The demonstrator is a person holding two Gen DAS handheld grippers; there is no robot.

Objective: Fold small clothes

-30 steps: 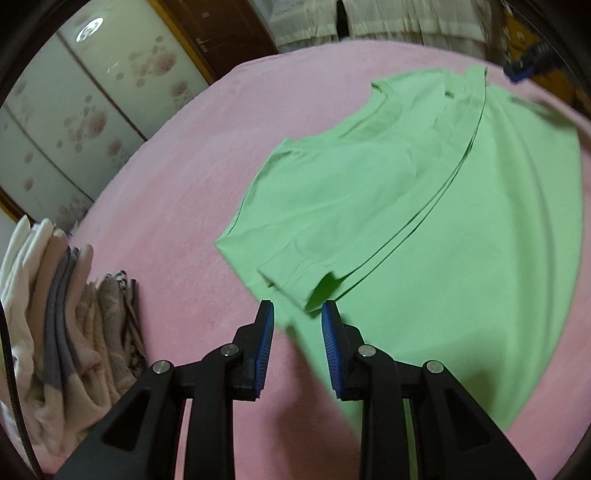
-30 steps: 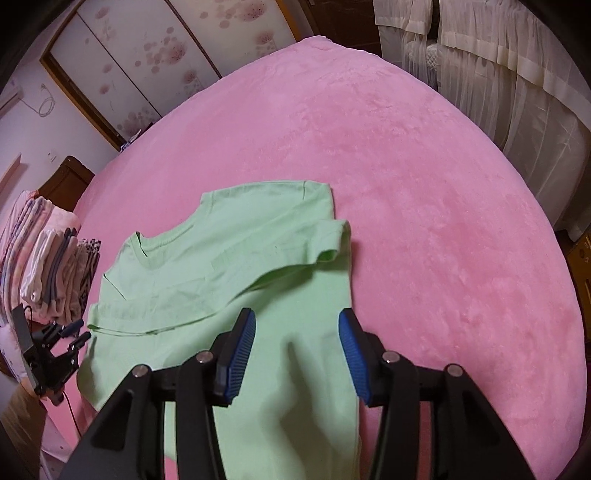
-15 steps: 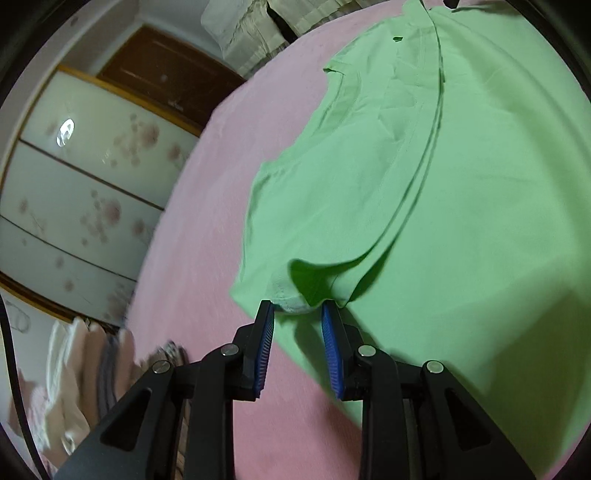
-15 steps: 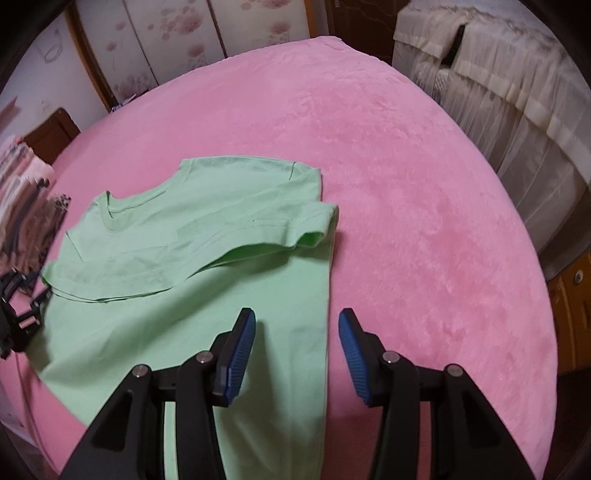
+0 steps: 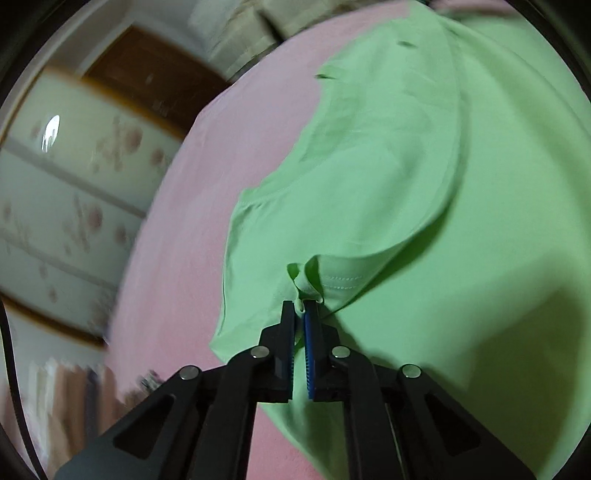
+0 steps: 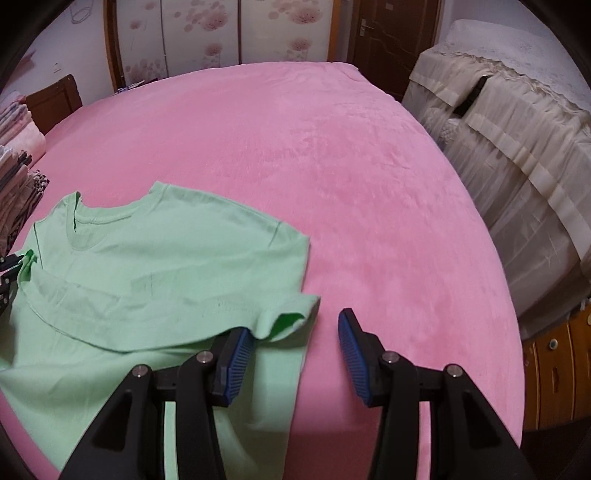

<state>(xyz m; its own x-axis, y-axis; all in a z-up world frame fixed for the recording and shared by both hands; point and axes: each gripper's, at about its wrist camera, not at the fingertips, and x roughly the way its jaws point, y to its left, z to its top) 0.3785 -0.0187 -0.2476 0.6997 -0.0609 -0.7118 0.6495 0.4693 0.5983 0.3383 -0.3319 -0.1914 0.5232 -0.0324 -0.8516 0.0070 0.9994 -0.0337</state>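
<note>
A light green T-shirt (image 5: 406,192) lies on the pink bed cover, its top part folded down over its body. My left gripper (image 5: 302,308) is shut on the hem of the shirt's left sleeve (image 5: 308,286), which bunches up between the pads. In the right wrist view the same shirt (image 6: 155,266) lies at the lower left, collar toward the far side. My right gripper (image 6: 295,332) is open and empty, its fingers straddling the shirt's right sleeve (image 6: 288,317), low over the cloth.
The pink bed cover (image 6: 332,155) stretches far and right. Stacked folded clothes (image 6: 14,155) sit at the left edge. A cream-draped piece of furniture (image 6: 517,155) stands to the right of the bed, with wardrobe doors (image 6: 207,33) and a brown door (image 6: 391,40) behind.
My left gripper has closed on the left sleeve hem and gathered it. My right gripper has moved forward and down to the right sleeve, still open.
</note>
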